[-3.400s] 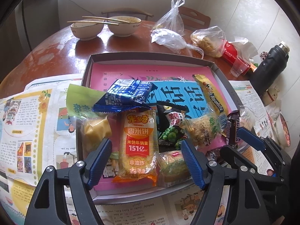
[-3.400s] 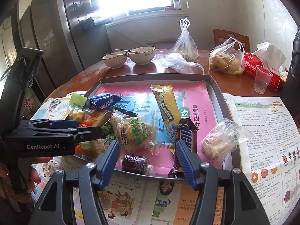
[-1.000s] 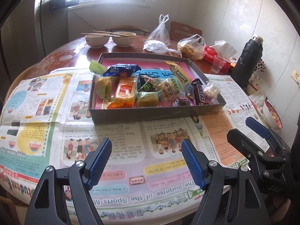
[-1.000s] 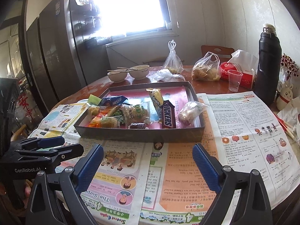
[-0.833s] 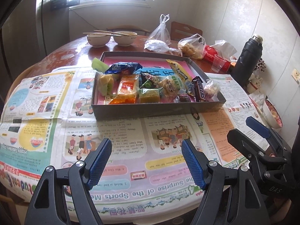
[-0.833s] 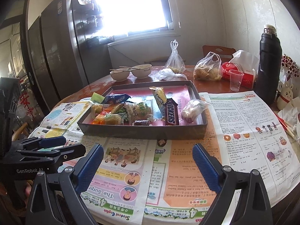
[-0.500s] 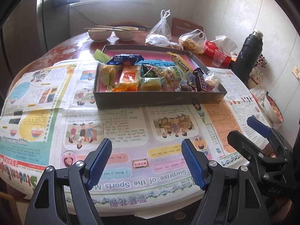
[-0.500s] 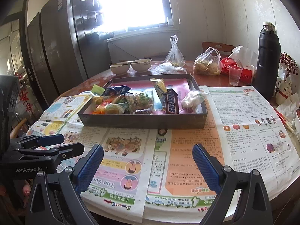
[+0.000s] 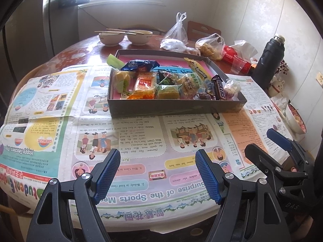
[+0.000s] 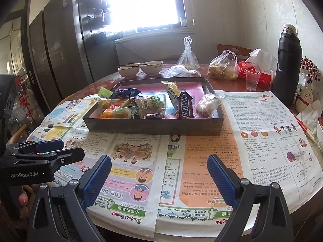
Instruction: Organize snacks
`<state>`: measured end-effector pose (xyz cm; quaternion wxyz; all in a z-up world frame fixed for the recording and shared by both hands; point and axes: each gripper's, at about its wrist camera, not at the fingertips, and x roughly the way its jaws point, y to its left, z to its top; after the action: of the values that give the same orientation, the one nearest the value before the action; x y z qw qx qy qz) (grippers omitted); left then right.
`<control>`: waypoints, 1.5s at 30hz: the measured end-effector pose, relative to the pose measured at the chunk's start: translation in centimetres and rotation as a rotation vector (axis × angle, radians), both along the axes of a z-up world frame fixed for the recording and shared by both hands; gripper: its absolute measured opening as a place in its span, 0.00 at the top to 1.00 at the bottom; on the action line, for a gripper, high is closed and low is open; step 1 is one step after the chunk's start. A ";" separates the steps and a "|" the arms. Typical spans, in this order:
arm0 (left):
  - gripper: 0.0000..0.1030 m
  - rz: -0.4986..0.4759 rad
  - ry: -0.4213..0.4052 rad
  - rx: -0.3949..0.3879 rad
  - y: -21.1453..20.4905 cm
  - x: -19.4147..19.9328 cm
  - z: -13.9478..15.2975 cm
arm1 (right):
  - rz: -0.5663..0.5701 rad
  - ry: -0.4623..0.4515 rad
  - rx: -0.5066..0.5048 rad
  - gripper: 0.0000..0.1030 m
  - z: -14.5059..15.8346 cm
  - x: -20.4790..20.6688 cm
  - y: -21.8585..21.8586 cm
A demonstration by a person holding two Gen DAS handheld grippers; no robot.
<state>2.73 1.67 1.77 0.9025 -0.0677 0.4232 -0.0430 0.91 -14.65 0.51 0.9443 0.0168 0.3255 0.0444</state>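
— Where are your grippers?

— My left gripper (image 9: 156, 172) hangs over the near edge of the worktop (image 9: 84, 46), fingers spread wide with nothing between them. My right gripper (image 10: 159, 178) is beside it at the same near edge, also wide and empty. Under both lies newspaper (image 9: 125, 133), which covers the near half of the worktop.

— And the snacks?

— All in the shallow grey box (image 10: 153, 126), which sits on the newspaper toward the middle of the worktop, well apart from both grippers. They crowd along its near wall. At the left end there's a yellow cake in clear wrap (image 9: 121, 78), with a blue packet (image 9: 139, 65) behind it and an orange rice-cracker pack (image 9: 144, 84) beside it. A Snickers bar (image 10: 184, 106) lies toward the right end, with a yellow bar (image 10: 171, 88) stretching behind it toward the far wall. A clear-wrapped pastry (image 10: 208, 104) sits in the near right corner.

— What lies past the box?

— Two bowls (image 10: 141, 69) with chopsticks across them at the far edge, plastic bags (image 10: 222, 67) to their right, a clear cup (image 10: 252, 79), and a black flask (image 10: 287, 62) at the right edge.
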 end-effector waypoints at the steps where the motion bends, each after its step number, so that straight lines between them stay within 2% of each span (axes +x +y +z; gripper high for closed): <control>1: 0.24 -0.001 0.000 0.001 0.0 0.0 0.0 | 0.000 -0.002 -0.001 0.06 0.0 0.0 0.0; 45: 0.24 0.008 0.009 0.035 -0.1 0.0 -0.4 | -0.007 -0.012 -0.001 0.06 0.4 0.0 -0.1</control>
<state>2.75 1.59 1.33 0.9017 -0.0538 0.4279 -0.0319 0.89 -14.72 0.86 0.9464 0.0175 0.3199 0.0409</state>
